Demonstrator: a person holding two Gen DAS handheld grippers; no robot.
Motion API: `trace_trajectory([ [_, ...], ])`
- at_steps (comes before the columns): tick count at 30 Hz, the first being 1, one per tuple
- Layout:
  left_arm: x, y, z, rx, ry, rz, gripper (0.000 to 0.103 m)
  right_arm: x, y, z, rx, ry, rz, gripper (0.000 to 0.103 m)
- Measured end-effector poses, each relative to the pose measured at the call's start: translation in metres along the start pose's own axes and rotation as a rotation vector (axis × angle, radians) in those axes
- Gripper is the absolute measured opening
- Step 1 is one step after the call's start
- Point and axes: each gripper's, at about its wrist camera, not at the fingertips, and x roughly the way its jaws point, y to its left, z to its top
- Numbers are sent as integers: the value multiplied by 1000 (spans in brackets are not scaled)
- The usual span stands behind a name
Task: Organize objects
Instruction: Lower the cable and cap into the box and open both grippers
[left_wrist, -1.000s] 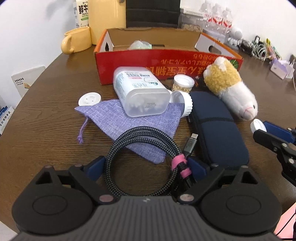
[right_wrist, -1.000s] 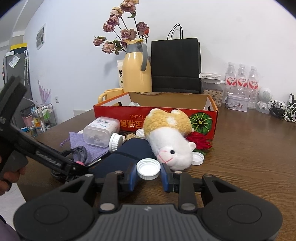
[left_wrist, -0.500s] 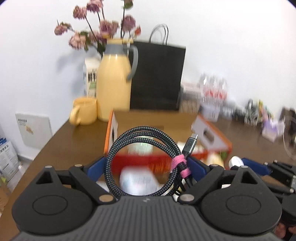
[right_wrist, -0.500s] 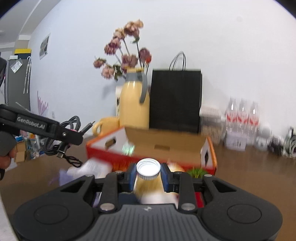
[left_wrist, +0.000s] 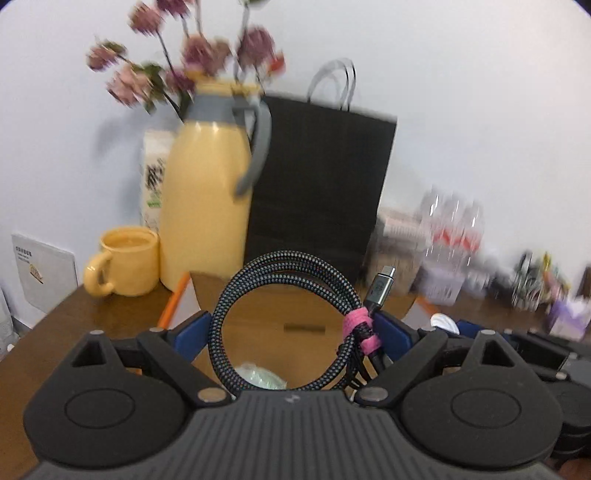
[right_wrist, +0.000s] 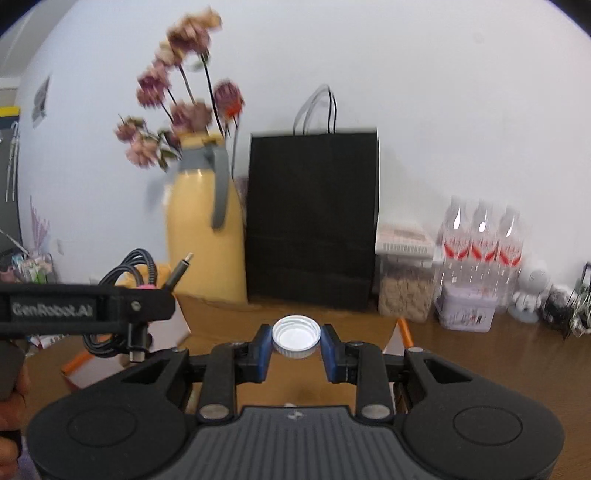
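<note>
Two grippers hang over a brown wooden table (right_wrist: 480, 354) set against a plain white wall (right_wrist: 424, 92). Along the wall stand a yellow jug (left_wrist: 205, 192) with a grey handle, holding dried pink flowers (left_wrist: 184, 59), a yellow mug (left_wrist: 127, 260) at its nine o'clock side, a black paper bag (right_wrist: 312, 214) at its three o'clock side, then a jar of grains (right_wrist: 404, 291), a lilac tin (right_wrist: 467, 308) and three clear water bottles (right_wrist: 482, 240). Below both grippers lies an open cardboard box (left_wrist: 314, 317) with orange edges; something pale green (left_wrist: 262, 376) rests on its floor at six o'clock.

The left gripper (left_wrist: 291, 332) is closed on a coiled braided cable (left_wrist: 284, 321), its blue pads pressing the coil from nine and three o'clock. The coil stands on edge, its open ring facing the left wrist camera, bound by a pink tie (left_wrist: 360, 330) at three o'clock; the grey plug (left_wrist: 380, 286) points up toward one o'clock. In the right wrist view it is edge-on at nine o'clock.

The right gripper (right_wrist: 295, 345) has its jaws narrowly set, pinching a white bottle cap (right_wrist: 295, 335) between the blue pads. The cap lies flat with its hollow side up, held above the box.
</note>
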Motion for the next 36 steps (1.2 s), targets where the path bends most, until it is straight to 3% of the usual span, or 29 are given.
trace_trajectory([
  [3,22,6,-7,18,53,1,94,20,-8,-9,-7,63,7,27],
  [10,36,16,-17,20,71,29,97,43,-12,-22,-7,141,8,27],
  [11,35,16,-18,15,64,37,101,45,-12,-24,-5,148,-1,30],
  [13,32,17,-18,7,36,56,103,45,-12,-25,-4,157,-17,58],
  [14,30,18,-18,4,28,61,103,45,-13,-26,-3,157,-24,86],
  [15,30,18,-17,1,26,62,103,43,-12,-26,-3,153,-33,102],
  [27,24,16,-17,1,16,57,103,32,-10,-23,1,123,-44,103],
  [36,-12,11,-7,11,-60,25,103,-12,-8,-12,14,12,-48,103],
])
